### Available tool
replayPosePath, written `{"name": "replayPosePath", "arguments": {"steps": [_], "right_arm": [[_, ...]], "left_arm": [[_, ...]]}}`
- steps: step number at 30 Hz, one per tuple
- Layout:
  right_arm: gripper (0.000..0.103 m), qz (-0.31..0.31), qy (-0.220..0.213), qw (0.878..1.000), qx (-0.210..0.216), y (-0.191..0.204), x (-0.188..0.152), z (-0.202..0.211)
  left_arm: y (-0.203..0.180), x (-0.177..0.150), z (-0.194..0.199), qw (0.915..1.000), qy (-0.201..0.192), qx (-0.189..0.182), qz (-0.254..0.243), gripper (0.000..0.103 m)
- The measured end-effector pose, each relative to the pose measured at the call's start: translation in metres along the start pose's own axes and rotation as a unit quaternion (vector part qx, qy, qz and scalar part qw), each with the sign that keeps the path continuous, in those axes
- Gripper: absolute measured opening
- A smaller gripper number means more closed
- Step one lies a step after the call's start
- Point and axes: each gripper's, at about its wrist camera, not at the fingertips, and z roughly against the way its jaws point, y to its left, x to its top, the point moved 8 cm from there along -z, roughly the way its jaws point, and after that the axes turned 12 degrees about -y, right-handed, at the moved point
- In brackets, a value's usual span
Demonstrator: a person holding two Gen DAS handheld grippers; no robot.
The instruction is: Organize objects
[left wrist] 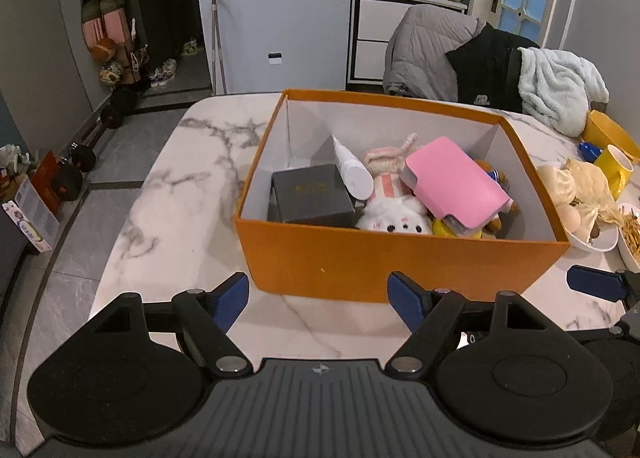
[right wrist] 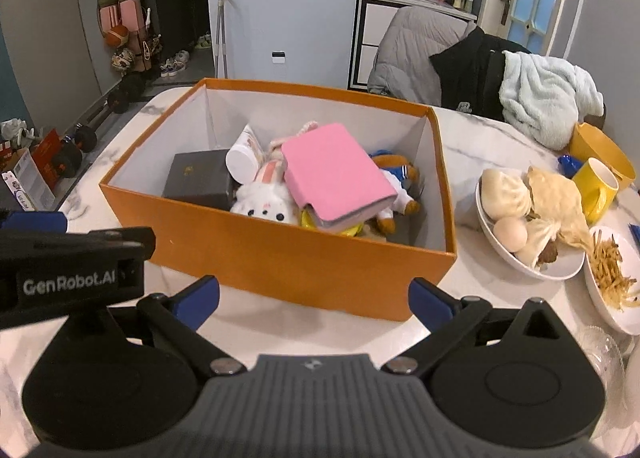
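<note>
I'm holding both claws wide apart and empty, left gripper (left wrist: pixel 318 300) and right gripper (right wrist: pixel 314 302) near the orange box (left wrist: pixel 400 262). Pink wallet (right wrist: pixel 336 178) is lying tilted on the toys inside. I'm judging sorting nearly done; approaching it from above avoids the near wall.

Sitting right of tool on marble table (right wrist: pixel 472 138): white bowl (right wrist: pixel 560 264) holding steamed buns (right wrist: pixel 506 188), egg (right wrist: pixel 510 233), flatbread (right wrist: pixel 554 194). Lying just right of that, touching it: plate of shredded fries (right wrist: pixel 612 278). Standing beyond: yellow mug (right wrist: pixel 598 184), yellow bowl (right wrist: pixel 602 148) behind it. Hanging ahead past table's far edge: grey jacket (right wrist: pixel 412 46), black garment (right wrist: pixel 468 70), pale fleece (right wrist: pixel 548 98) over chairs. Lying far left on floor: dumbbells (left wrist: pixel 76 166), cardboard boxes (left wrist: pixel 34 206). Leaning ahead against wall: mop handle (left wrist: pixel 218 42).
</note>
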Motion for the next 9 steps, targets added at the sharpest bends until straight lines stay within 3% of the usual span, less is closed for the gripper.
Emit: {"name": "replayPosePath", "arguments": {"steps": [9], "right_arm": [[0.101, 0.001, 0.008, 1.0, -0.007, -0.0052, -0.0036, -0.0024]], "left_arm": [[-0.0077, -0.0018, 0.0005, 0.9998, -0.005, 0.0, -0.017, 0.093]]}}
